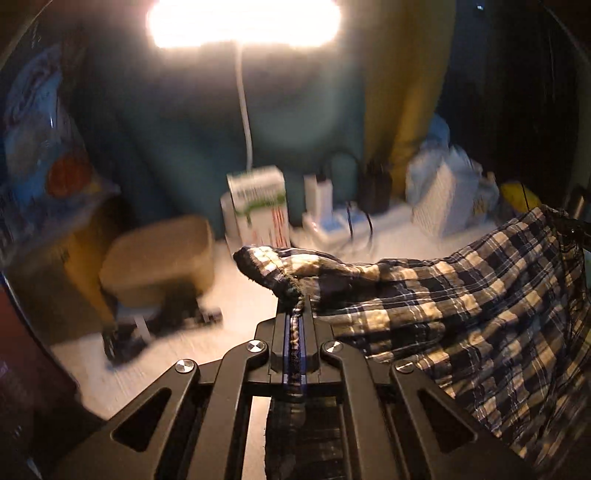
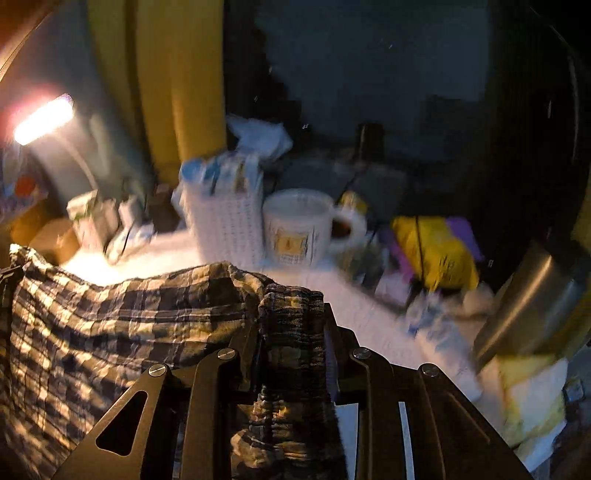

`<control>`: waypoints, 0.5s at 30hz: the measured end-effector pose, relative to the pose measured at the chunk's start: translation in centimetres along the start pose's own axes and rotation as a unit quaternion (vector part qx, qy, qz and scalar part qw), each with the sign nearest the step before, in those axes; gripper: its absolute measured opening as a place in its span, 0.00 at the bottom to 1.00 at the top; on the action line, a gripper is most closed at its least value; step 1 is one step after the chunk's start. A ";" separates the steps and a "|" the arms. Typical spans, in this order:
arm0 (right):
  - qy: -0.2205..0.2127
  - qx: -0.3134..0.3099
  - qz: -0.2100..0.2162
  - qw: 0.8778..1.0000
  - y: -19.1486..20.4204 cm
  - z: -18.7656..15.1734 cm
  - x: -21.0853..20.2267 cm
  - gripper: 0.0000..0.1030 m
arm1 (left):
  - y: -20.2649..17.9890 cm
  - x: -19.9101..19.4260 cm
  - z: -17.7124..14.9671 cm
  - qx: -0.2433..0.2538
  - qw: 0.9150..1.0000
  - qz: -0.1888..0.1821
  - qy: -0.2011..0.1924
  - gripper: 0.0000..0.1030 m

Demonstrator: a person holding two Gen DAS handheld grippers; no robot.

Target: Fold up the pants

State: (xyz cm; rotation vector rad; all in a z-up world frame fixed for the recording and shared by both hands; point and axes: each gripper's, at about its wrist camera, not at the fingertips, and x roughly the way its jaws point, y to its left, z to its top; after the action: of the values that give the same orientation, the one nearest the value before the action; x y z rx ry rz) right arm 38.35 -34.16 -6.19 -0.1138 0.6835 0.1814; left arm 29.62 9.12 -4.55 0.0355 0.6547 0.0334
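The plaid pants, dark blue and cream checked, hang stretched between my two grippers above the white table. My left gripper is shut on one corner of the pants, with cloth bunched between the jaws. The cloth runs off to the right. In the right wrist view the pants stretch to the left. My right gripper is shut on the gathered waistband of the pants. The lower part of the pants is hidden below both views.
A lit desk lamp glares at the back. A carton, a tan box, chargers and a white basket stand along the table's far edge. A mug, yellow packet and metal container sit at the right.
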 end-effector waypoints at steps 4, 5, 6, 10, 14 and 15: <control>-0.027 0.001 -0.018 0.999 -0.4 3.1 0.2 0.25 | 0.9 1.5 2.8 -0.009 1.000 0.009 -0.024 0.01; -0.028 0.001 -0.019 0.999 -0.4 3.7 0.4 0.25 | 1.0 1.9 3.2 -0.011 1.000 0.013 -0.027 0.01; -0.030 0.003 -0.022 0.999 -0.6 4.2 0.7 0.25 | 1.1 2.6 3.6 -0.009 0.999 0.020 -0.031 0.01; -0.019 0.002 -0.028 0.999 -0.8 5.4 3.3 0.25 | 1.2 5.3 3.9 -0.006 0.999 0.034 -0.022 0.01; 0.012 0.004 -0.033 0.999 -1.2 4.6 7.1 0.25 | 1.6 8.3 3.5 -0.010 0.999 0.045 -0.002 0.01; 0.018 0.009 -0.033 0.999 -1.4 4.3 8.0 0.25 | 1.9 8.9 3.5 -0.014 0.999 0.049 0.000 0.01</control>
State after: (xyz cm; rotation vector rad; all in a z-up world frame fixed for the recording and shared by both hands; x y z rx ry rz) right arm 47.35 -33.78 -7.88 -0.1223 0.7170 0.1105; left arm 38.79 11.28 -7.12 0.0412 0.6516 0.1377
